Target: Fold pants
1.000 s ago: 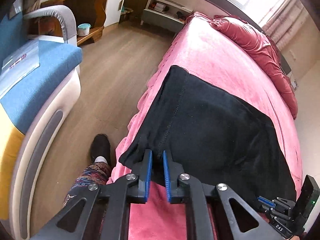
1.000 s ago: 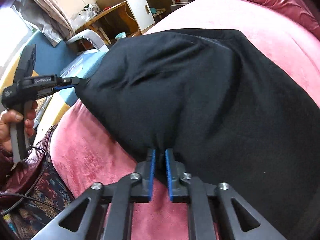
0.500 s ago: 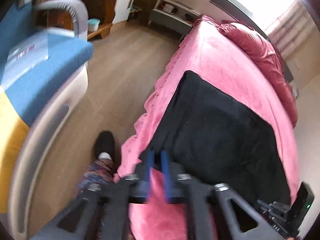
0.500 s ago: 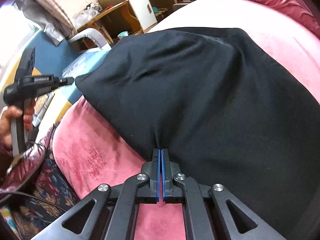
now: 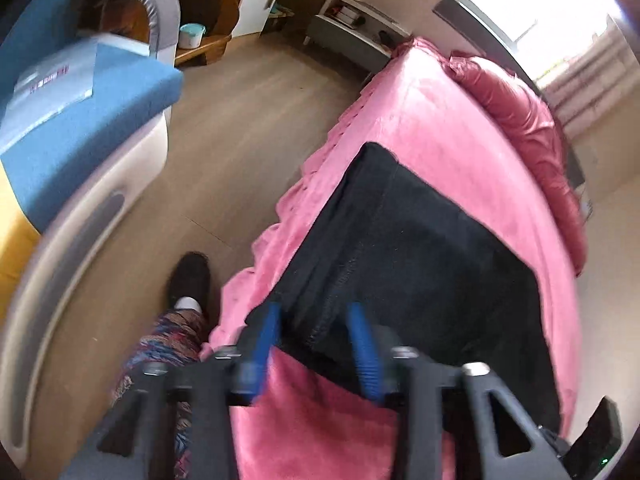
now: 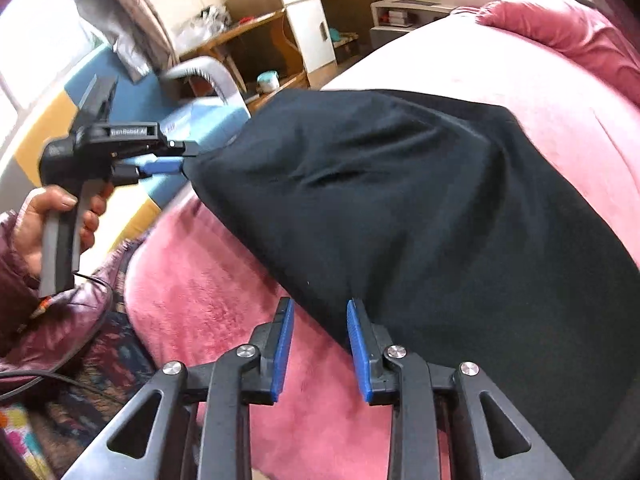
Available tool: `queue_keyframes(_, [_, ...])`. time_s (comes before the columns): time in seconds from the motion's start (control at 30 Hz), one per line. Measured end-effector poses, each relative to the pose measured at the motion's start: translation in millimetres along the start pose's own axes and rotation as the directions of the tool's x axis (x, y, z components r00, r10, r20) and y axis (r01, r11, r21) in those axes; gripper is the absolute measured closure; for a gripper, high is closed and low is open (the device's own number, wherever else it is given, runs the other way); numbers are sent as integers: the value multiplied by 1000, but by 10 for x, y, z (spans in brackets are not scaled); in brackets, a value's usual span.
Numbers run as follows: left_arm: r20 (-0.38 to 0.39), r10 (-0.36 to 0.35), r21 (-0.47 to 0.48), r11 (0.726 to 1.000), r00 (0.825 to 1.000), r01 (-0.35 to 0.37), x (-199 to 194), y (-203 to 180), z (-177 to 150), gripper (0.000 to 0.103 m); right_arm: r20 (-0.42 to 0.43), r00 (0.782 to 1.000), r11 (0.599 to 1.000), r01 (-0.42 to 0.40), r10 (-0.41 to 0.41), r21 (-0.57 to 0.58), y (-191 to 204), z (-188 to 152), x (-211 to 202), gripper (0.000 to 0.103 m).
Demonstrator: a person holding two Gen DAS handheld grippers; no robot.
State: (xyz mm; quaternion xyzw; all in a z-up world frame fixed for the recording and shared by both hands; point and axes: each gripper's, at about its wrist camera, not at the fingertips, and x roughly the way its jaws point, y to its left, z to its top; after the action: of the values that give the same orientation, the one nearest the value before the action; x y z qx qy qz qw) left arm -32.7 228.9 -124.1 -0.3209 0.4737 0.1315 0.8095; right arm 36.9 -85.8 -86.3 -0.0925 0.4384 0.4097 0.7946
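Both jaws have spread, releasing the folded pants (image 5: 420, 248) lying across the bed (image 5: 432, 132).

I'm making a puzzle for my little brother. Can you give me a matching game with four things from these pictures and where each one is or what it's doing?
Things:
1. black pants
2. left hand-held gripper
3. pink blanket
4. black shoe

Places or states:
A. on the wooden floor
B. lying folded on the bed
C. open, around the pants' edge
D. covering the bed, under the pants

Pairs: 1-B, 2-C, 3-D, 4-A
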Motion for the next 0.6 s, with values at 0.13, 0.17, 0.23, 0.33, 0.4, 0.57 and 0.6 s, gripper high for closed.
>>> queue_keyframes(0.13, [20,11,41,999,1000,-12,-35,-36,5,94,-51,999,1000,15,-17,-25,43,60,269,77])
queue_keyframes(0.17, [33,18,55,998,999,-20,-59,-51,4,95,-58,998,999,22,-24,-30,37,71,307,89])
queue_keyframes(0.23, [68,31,90,995,997,-38,-149,-99,-8,96,-45,998,999,36,-37,-24,22,108,293,96])
queue_keyframes(0.33, [115,70,141,986,991,-86,-266,-156,-25,96,-11,1000,1000,-19,19,2,22,127,159,96])
queue_keyframes(0.4, [123,104,174,977,987,-125,-266,-179,-48,95,-12,999,999,-45,45,-2,46,103,120,96])
queue_keyframes(0.57, [109,205,209,952,973,-224,-124,-194,-146,92,-66,997,999,-47,48,18,14,11,353,96])
queue_keyframes(0.6, [117,226,208,947,967,-247,-124,-194,-150,86,-66,996,998,-52,53,30,4,14,368,96])
